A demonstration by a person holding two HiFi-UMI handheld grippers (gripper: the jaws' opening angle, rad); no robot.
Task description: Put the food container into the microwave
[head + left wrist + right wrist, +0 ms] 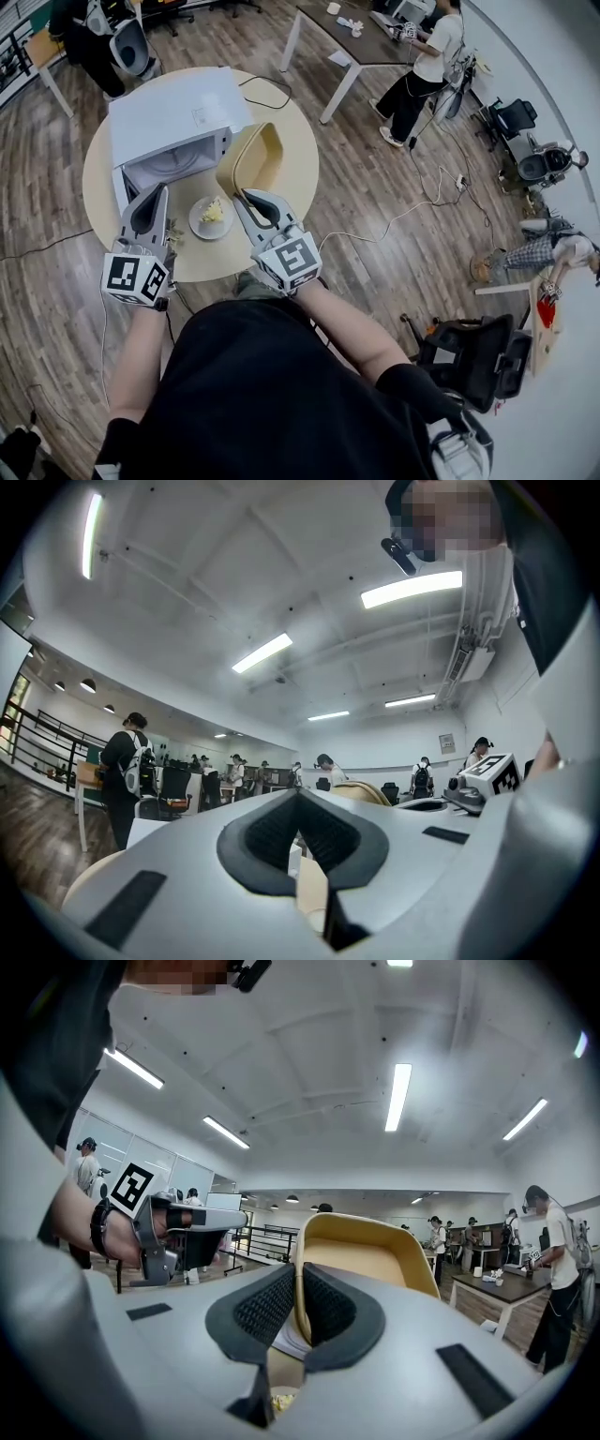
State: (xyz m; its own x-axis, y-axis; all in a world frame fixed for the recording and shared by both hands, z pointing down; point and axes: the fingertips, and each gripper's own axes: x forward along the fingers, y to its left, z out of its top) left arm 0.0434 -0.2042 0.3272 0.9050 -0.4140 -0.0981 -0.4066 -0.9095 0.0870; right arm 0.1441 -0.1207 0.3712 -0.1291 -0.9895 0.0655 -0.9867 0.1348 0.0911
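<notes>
The food container (212,215), a shallow white dish with yellow food, sits on the round table (281,202) in front of the white microwave (178,114). The microwave's cavity (173,169) faces me with nothing inside. My left gripper (159,189) hovers left of the dish, near the microwave's front, jaws shut on nothing (298,797). My right gripper (243,195) hovers right of the dish. Its pads stand a thin slit apart with nothing held (298,1274). A bit of the yellow food (279,1399) shows below its jaws.
A tan moulded chair back (253,157) rises just beyond my right gripper, and its rim fills the right gripper view (366,1255). Cables run over the wood floor (412,202). Several people, desks and office chairs stand further off.
</notes>
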